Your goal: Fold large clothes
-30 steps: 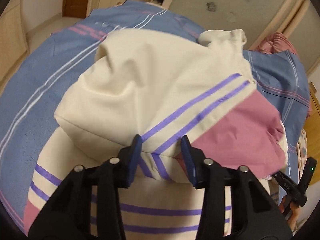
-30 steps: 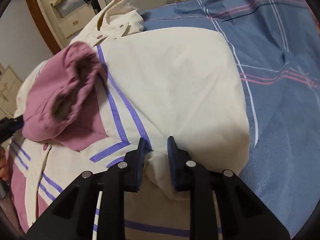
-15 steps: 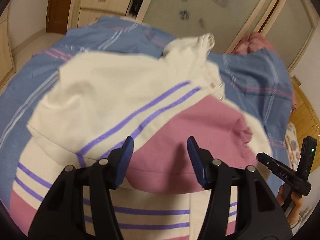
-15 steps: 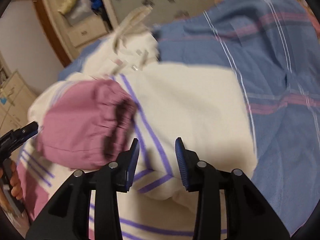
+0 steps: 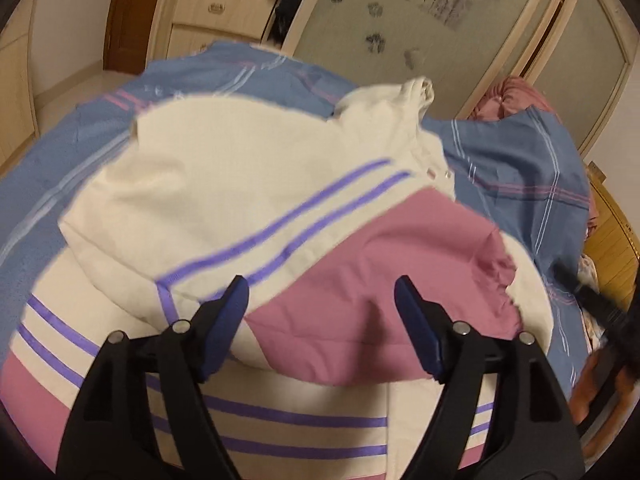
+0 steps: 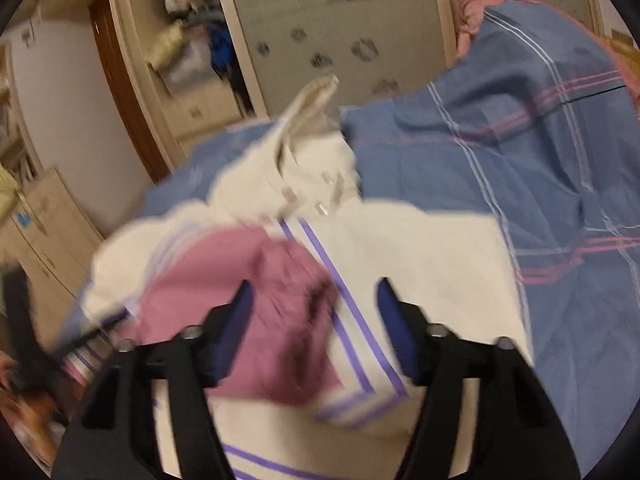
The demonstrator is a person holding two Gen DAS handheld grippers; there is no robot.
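Note:
A cream jacket [image 5: 224, 184] with purple stripes and pink panels lies folded on the blue bed cover [image 5: 72, 144]. Its pink sleeve [image 5: 384, 280] is laid across the body, the cuff toward the right. My left gripper [image 5: 322, 300] hovers above the sleeve, its jaws opening and holding nothing. In the right wrist view the same jacket [image 6: 432, 264] is blurred, with the pink sleeve cuff [image 6: 256, 296] at the left. My right gripper [image 6: 314, 300] is lifted above the fabric, its jaws opening and empty. The cream collar [image 6: 312, 100] sticks up at the far end.
The blue plaid bed cover [image 6: 560, 184] spreads to the right. A frosted wardrobe door [image 5: 420, 28] and wooden drawers [image 5: 216, 20] stand behind the bed. The other gripper and a hand [image 5: 600, 368] show at the right edge of the left wrist view.
Both grippers let go of the jacket's folded edge and opened wide. Both pulled back from the cloth, the right one rising clearly. The sleeve now rests on the body.

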